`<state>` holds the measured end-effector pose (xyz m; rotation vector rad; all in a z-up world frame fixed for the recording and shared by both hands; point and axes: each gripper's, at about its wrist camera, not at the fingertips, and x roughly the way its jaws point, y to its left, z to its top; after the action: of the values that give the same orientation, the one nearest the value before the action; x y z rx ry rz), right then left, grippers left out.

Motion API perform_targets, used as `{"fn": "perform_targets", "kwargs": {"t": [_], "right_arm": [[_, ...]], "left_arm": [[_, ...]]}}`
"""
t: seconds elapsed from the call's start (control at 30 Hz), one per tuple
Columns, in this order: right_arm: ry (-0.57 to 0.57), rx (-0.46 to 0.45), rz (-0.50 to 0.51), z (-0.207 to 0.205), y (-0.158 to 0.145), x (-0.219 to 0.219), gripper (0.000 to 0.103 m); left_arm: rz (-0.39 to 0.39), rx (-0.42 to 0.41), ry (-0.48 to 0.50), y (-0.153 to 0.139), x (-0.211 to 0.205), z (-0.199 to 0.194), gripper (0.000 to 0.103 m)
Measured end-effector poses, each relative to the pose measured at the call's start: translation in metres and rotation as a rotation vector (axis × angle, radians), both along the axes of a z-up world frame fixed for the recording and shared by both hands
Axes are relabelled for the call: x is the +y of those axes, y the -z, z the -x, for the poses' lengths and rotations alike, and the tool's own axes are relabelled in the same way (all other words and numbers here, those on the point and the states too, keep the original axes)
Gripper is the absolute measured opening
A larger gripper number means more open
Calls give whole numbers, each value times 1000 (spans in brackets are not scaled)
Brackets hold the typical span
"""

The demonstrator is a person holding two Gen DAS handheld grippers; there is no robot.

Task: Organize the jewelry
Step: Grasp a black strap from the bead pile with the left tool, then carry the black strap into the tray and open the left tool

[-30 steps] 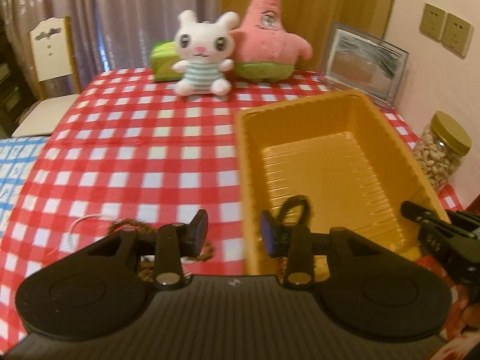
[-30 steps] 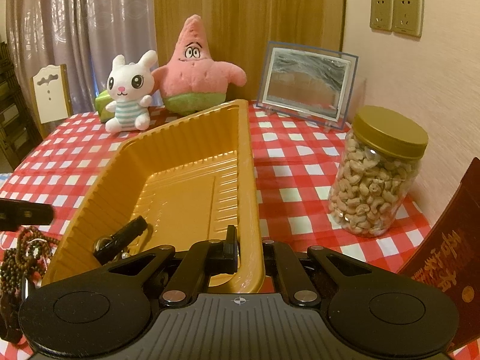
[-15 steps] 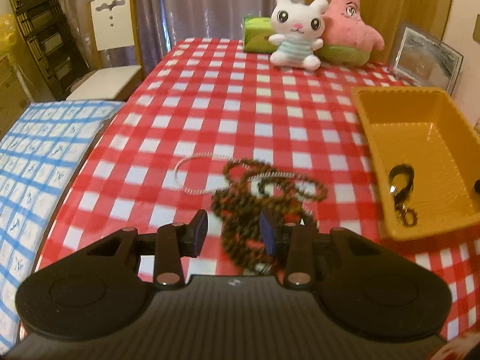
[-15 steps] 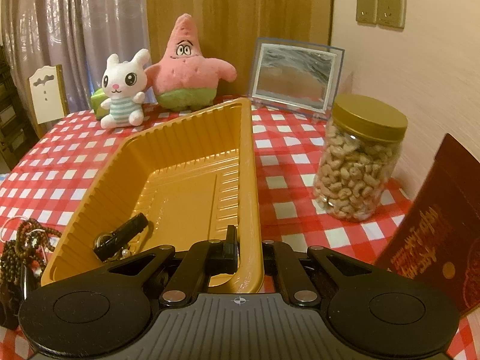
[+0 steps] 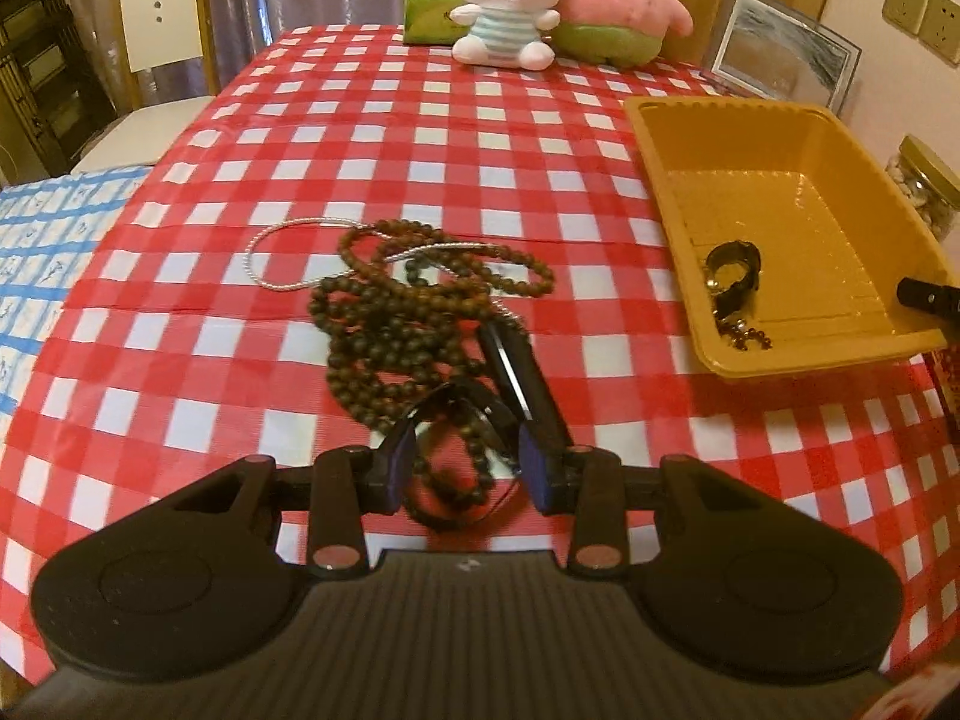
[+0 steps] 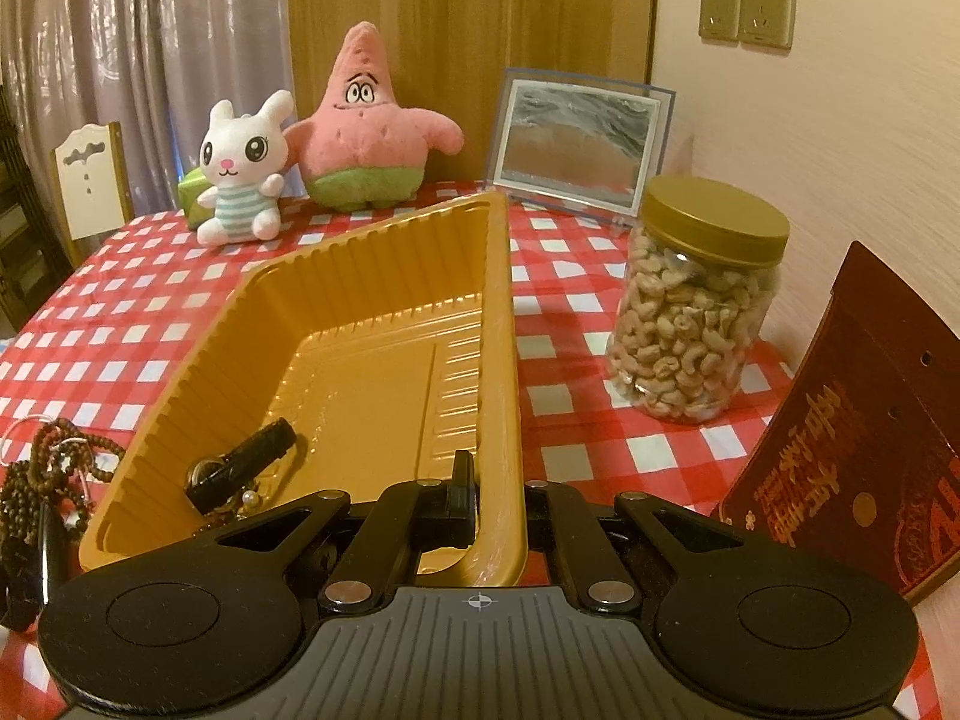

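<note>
A tangle of brown bead necklaces [image 5: 396,324] lies on the red checked cloth with a thin silver chain [image 5: 264,258] and a black bangle [image 5: 516,372]. My left gripper [image 5: 468,468] hovers low over the near end of this pile. Its jaws stand partly open, a bead loop and the bangle show between them, and the pads press on nothing. The orange tray [image 5: 660,138] stands to the right and holds a black bracelet [image 5: 735,276]. My right gripper [image 6: 495,504] is shut on the near wall of the orange tray [image 6: 498,324]. The black bracelet [image 6: 246,468] and the brown bead necklaces [image 6: 42,480] also show in the right wrist view.
A white plush rabbit [image 5: 504,6], a pink star plush [image 5: 612,6] and a green box [image 5: 432,9] stand at the far edge. A picture frame [image 6: 579,141], a jar of cashews [image 6: 696,300] and a dark red packet [image 6: 864,432] stand right of the tray. A chair [image 5: 159,18] and a blue checked cloth [image 5: 42,240] are on the left.
My left gripper has swung from above the tray leftward to the bead pile and come down closer to it, jaws unchanged. The right gripper has kept its hold on the tray.
</note>
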<state>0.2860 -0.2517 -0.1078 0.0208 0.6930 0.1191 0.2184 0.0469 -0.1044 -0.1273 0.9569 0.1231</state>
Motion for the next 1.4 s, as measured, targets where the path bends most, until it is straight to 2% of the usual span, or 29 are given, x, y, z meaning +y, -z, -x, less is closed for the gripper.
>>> {"fn": "perform_targets", "kwargs": {"t": [0.23, 0.53, 0.8, 1.1, 1.4], "right_arm": [[0, 1, 2, 0, 0, 0, 4], [-1, -1, 3, 2, 1, -1, 4], [0, -1, 2, 3, 1, -1, 4], [-4, -2, 13, 2, 0, 0, 4], [-27, -12, 20, -6, -3, 10, 4]], "left_arm": [[-5, 20, -16, 10, -6, -13, 33], [21, 7, -52, 11, 1, -17, 9], [11, -24, -75, -9, 4, 2, 9], [74, -100, 27, -48, -21, 0, 9], [112, -144, 160, -56, -75, -45, 9]]}}
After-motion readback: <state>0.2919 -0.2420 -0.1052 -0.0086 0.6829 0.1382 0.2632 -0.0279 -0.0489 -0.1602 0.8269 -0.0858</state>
